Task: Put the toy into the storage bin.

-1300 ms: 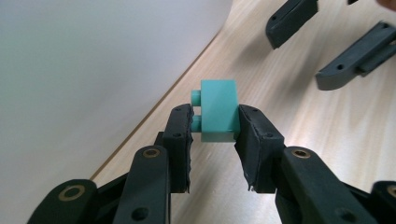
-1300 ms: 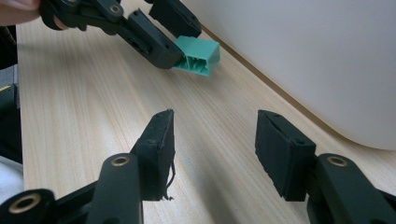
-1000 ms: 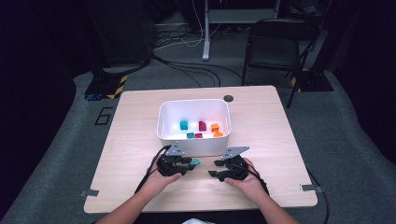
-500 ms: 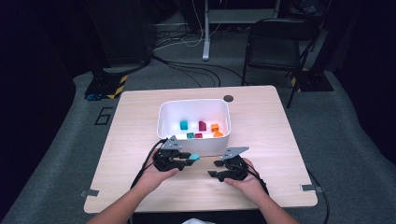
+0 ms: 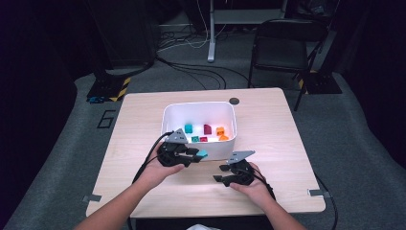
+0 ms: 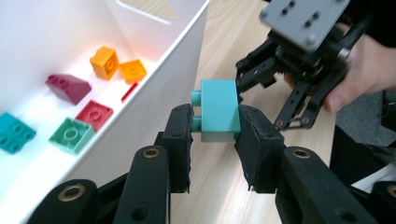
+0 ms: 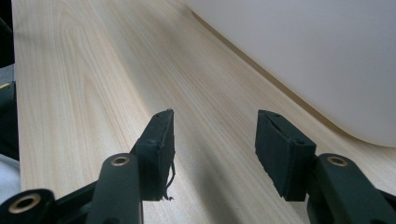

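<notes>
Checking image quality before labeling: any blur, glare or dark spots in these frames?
High view: surroundings very dark, white bin glares bright. Left gripper view: teal brick sharp, the other gripper behind it blurred, bin wall washed out. Right gripper view: jaws sharp, table softens farther off.

the teal brick [image 6: 219,110] is partly hidden between the left gripper [image 6: 214,140] pads; the white bin [image 7: 299,51] is cut off at the edge.

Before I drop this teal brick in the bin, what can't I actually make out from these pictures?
- Teal brick underside: left gripper view, covered by the left gripper pads.
- Bin near-wall floor: high view, hidden by the wall.
- Right gripper body: right gripper view, cut off at the bottom edge.
</notes>
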Tool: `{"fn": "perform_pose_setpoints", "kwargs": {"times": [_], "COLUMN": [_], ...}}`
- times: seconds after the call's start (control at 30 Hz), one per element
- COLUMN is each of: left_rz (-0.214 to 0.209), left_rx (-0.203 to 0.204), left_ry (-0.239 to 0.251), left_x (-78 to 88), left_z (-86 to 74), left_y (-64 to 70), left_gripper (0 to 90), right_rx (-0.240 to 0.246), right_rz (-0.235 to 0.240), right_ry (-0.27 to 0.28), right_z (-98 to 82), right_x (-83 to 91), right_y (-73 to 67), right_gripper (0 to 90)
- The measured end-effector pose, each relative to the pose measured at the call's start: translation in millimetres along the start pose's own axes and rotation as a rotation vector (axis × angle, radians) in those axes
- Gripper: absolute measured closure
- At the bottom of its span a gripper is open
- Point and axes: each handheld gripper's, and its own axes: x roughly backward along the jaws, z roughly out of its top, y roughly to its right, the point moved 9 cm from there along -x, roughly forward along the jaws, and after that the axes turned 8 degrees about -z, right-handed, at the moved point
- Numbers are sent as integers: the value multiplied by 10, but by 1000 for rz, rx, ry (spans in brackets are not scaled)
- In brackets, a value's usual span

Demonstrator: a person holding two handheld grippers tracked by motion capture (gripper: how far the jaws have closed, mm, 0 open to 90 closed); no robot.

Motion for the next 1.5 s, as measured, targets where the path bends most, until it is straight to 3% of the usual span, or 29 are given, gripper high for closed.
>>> {"fn": "perform_pose_setpoints", "kwargs": {"times": [0.23, 0.53, 1.1, 1.37, 1.5], "left_rz": [-18, -6, 48, 65, 77], "left_rx": [-19, -4, 1, -11, 10], "left_ry": [9, 29, 30, 38, 35], "left_x": [48, 33, -34, -160, -256], "left_z": [259, 487, 686, 753, 736], "left_y": [-23, -245, -737, -920, -1041], "left_gripper": [657, 657, 657, 657, 657], "right_rx": [12, 8, 6, 10, 7], "right_rz": [2, 3, -2, -3, 0], "right_ry": [1, -7, -3, -4, -3], "right_z": [-3, -13, -13, -15, -13], "right_x": [1, 6, 1, -6, -5], "right_y": [10, 17, 33, 37, 31], "right_gripper": [467, 467, 466, 466, 467]}}
